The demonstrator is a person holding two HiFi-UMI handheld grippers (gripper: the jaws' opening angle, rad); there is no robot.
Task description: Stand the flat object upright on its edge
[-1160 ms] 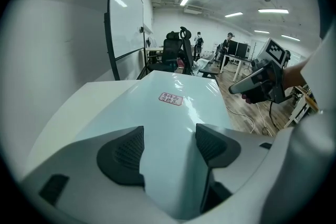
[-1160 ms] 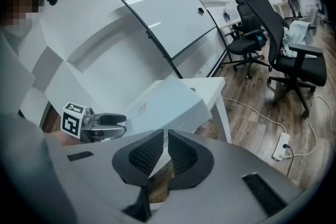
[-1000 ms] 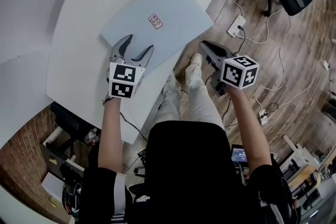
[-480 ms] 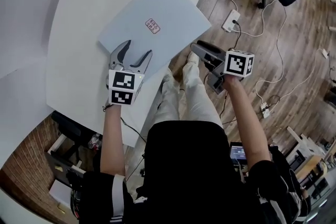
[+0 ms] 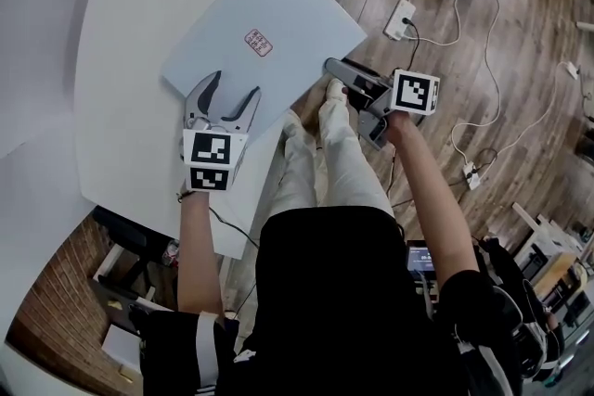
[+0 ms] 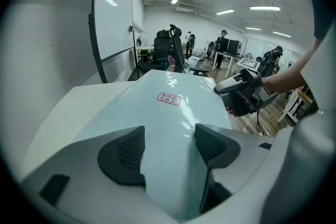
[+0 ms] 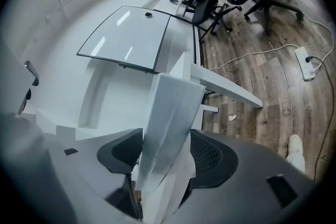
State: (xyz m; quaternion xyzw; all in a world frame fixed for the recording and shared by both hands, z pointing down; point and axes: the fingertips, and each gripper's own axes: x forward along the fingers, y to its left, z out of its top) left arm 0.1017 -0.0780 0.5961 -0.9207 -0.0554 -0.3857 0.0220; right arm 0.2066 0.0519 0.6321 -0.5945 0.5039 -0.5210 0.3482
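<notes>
The print on the small red sticker [image 5: 257, 42] is staying too small to read in every view. The left gripper [image 5: 232, 88] is covering part of the board's near edge. In the right gripper view the board [image 7: 170, 113] is showing only as an edge-on sliver that is running out of sight low between the jaws.

The board [image 5: 269, 60] is one thin, flat, pale blue-grey rectangle with a glossy face. It is lying flat on the white desk [image 5: 121, 60], its near corner jutting out past the desk edge.

Two grippers are working on it. The left one's jaws are standing wide apart over the board's face, gripping nothing. The right gripper [image 5: 334, 70] is reaching in at the overhanging corner. Its jaws have just been opening and are now gaping, with the board's edge passing between them unpinched.
</notes>
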